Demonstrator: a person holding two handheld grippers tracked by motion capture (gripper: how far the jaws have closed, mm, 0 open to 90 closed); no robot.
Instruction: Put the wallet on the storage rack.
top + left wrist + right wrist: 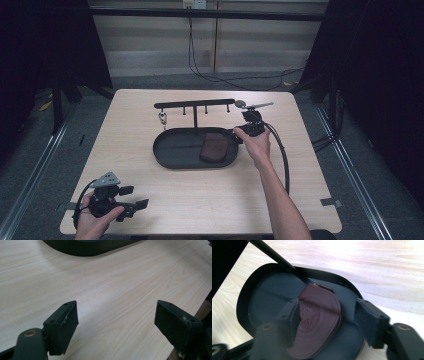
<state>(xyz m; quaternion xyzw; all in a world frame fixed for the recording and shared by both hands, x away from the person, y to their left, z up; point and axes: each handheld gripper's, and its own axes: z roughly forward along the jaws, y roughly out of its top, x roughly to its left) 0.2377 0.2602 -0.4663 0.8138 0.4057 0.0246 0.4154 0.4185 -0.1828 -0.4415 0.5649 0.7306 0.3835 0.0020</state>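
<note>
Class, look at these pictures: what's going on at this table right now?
A person works at a wooden table with a two-jaw gripper in each hand. The right gripper hovers over a dark oval tray, its jaws open on either side of a brown zipped pouch lying flat in the tray, not pressing on it. Behind the tray stands a black hook rack with something small hanging from its left hook. The left gripper waits near the table's front corner, jaws open over bare wood.
</note>
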